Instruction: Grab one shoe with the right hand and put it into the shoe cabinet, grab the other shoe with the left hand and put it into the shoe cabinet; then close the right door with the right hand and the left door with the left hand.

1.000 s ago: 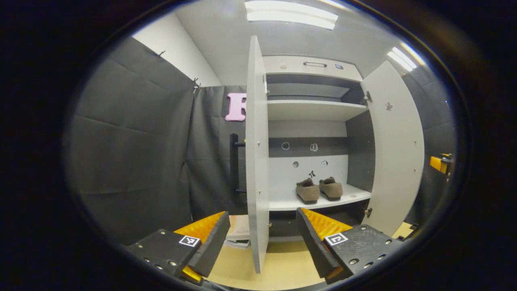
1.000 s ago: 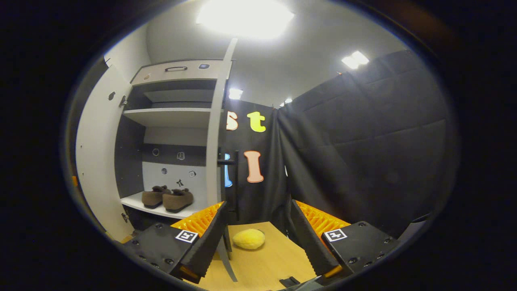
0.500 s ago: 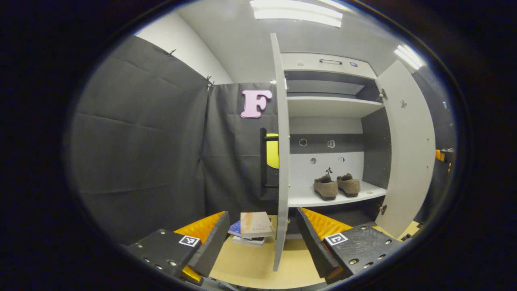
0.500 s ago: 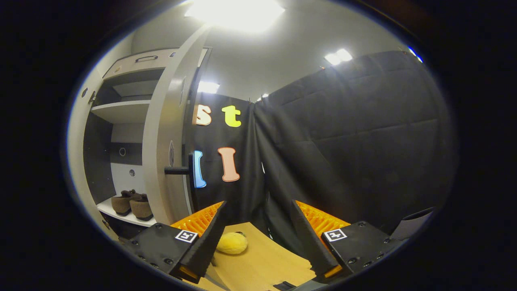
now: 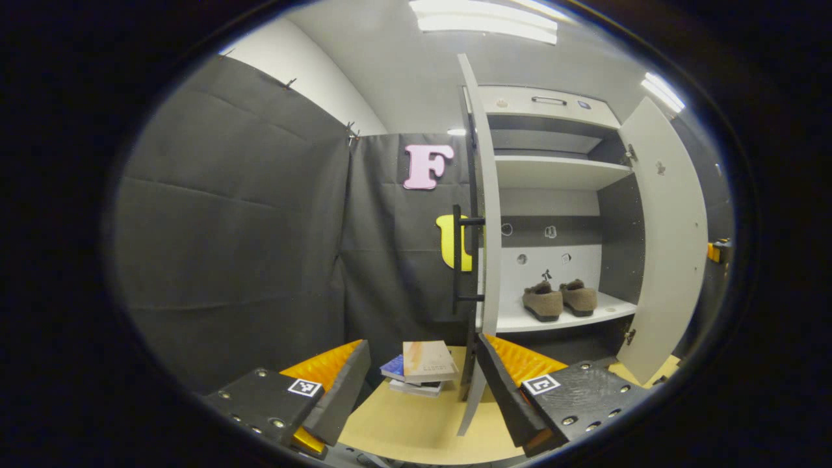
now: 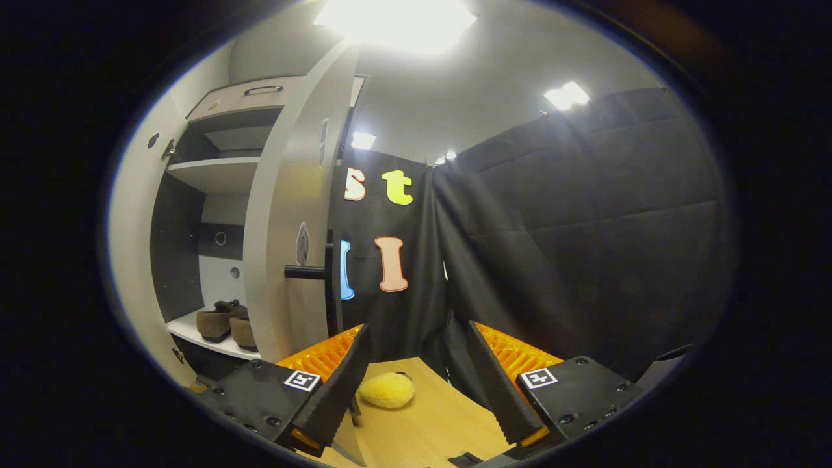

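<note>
Two brown shoes stand side by side on the lower shelf of the white shoe cabinet. Both doors hang open. In the left gripper view the left door is nearly edge-on, its black handle facing left, and the right door stands wide. My left gripper is open and holds nothing, its right finger beside the door's bottom edge. In the right gripper view the right door with its black handle partly hides the shoes. My right gripper is open, to the door's right.
A stack of books lies on the wooden floor left of the left door. A yellow plush thing lies on the floor just past my right gripper's left finger. Black cloth walls close in both sides. The other gripper peeks out beyond the right door.
My left gripper has shifted left, so the left door's handle side now shows. My right gripper has swung right, around the right door's outer side. The shoes have not moved.
</note>
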Demonstrator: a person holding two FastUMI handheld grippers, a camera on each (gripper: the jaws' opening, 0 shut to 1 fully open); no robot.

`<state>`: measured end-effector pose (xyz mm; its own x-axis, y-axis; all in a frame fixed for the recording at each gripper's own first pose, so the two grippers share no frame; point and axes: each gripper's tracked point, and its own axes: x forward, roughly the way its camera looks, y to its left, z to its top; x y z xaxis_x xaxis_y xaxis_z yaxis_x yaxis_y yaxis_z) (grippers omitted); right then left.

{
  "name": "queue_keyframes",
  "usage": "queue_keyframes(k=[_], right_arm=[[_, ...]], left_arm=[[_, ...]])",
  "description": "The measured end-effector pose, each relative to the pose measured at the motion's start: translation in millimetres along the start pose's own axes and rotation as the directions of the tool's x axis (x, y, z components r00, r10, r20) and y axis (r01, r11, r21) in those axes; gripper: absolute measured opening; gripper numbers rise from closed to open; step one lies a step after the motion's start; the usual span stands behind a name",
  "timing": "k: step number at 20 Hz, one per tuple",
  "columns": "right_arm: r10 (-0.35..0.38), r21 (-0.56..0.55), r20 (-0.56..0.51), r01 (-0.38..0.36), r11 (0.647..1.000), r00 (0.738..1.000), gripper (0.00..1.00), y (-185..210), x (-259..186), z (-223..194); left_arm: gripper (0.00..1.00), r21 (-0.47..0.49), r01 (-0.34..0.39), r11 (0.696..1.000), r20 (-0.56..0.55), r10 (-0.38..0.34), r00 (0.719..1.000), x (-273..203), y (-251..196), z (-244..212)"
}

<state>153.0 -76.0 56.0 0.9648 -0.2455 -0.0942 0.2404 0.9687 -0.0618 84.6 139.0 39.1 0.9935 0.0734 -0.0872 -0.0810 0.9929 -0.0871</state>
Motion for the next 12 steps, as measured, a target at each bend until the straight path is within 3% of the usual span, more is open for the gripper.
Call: queue_keyframes(k=[2,3,5,12], right_arm=[[0.064,-0.002,0.007,-0.064,0.998,0.998,0.91,22.4,-5.7,1.6],[0.090,0.001,0.009,-0.090,0.996,0.996,0.95,32.0,-7.5,1.6],[0.134,0.012,0.013,-0.134,0.991,0.991,0.92,46.6,-9.4,2.1],[0.222,0.044,0.008,-0.222,0.974,0.975,0.96,91.1,-4.6,3.0]], left_arm=[[1.00,0.000,0.002,1.000,0.000,-0.002,1.000,4.0,0.3,-0.7],[1.00,-0.003,0.003,1.000,-0.002,-0.003,1.000,5.9,-1.1,-1.1],[1.00,-0.011,0.006,1.000,-0.002,-0.006,1.000,3.7,-3.1,-0.5],[1.00,-0.010,-0.023,1.000,0.002,0.023,1.000,-1.0,3.9,2.9]])
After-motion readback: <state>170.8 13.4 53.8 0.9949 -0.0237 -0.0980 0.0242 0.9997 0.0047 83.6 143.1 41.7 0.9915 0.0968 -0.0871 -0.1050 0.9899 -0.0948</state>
